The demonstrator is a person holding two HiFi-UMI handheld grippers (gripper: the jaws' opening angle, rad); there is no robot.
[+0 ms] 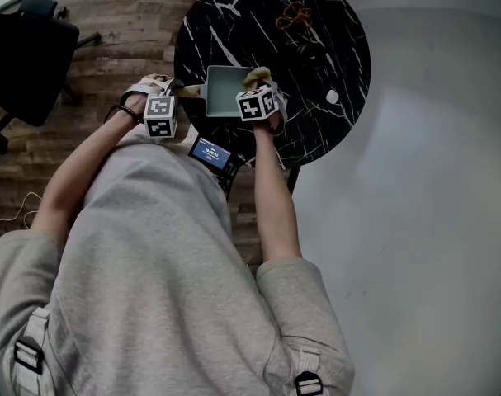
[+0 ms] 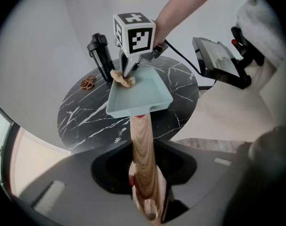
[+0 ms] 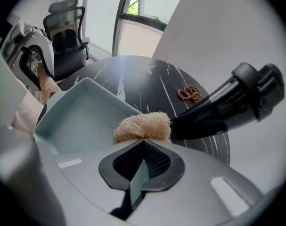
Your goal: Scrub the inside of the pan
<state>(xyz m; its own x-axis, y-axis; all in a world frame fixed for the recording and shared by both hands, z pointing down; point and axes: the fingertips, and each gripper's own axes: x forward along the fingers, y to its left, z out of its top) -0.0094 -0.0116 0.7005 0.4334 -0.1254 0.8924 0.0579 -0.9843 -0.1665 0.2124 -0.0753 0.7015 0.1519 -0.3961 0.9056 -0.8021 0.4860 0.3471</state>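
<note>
Two hand-held grippers are seen at a round, black marbled worktop. A pale blue square pan is located at the worktop's edge nearest the person. Its wooden handle is pinched between the jaws of the left hand-held gripper. The jaws of the right hand-held gripper are pressed together on a tan fibrous scrubber, which is held at a corner of the pan, against its rim. A black bottle is seen on the worktop beyond the pan, with brown beads near it.
</note>
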